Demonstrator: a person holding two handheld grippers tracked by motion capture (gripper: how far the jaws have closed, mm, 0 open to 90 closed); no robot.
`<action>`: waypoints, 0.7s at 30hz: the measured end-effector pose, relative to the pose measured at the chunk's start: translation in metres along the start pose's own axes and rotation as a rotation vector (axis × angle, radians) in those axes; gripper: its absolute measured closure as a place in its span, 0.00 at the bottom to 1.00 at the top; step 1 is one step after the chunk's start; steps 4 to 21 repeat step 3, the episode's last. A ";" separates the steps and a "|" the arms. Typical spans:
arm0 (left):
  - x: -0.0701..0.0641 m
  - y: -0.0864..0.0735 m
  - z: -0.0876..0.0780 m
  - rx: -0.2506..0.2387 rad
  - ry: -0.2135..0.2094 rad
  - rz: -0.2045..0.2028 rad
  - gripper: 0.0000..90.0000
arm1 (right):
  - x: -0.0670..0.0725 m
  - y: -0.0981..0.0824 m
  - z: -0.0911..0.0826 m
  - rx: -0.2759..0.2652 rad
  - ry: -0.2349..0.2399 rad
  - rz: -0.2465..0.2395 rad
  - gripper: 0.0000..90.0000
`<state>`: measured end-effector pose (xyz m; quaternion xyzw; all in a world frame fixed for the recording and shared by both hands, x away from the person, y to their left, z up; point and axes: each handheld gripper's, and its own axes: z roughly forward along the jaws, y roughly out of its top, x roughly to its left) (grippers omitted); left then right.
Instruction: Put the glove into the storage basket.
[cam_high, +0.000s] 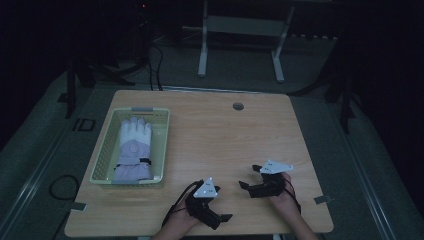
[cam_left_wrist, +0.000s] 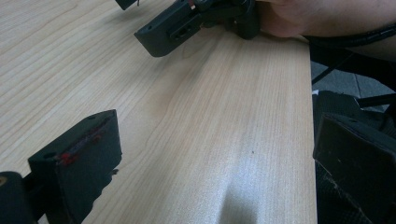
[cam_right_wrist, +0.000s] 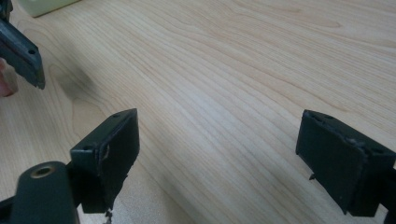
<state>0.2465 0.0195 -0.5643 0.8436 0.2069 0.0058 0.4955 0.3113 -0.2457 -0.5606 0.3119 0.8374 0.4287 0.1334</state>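
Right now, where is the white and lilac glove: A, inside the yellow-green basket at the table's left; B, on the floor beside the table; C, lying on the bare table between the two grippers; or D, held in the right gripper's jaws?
A: the high view shows the glove lying inside the basket, while the left gripper and right gripper sit apart from it, jaws open and empty.

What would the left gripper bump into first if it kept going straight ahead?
Probably the right gripper. The left gripper points low across the bare table, its jaws open with nothing between them, and the right gripper sits ahead in its line. Depth is hard to judge, so it might scrape the table first.
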 end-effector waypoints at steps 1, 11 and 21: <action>0.000 0.000 0.000 0.000 0.000 0.000 0.01 | 0.000 0.000 0.000 0.000 0.000 0.000 0.15; 0.000 0.000 0.000 -0.003 -0.001 0.000 0.01 | 0.000 0.000 0.000 0.004 0.001 0.002 0.15; 0.000 0.000 0.000 -0.003 -0.001 0.000 0.01 | 0.000 0.000 0.000 0.004 0.001 0.002 0.15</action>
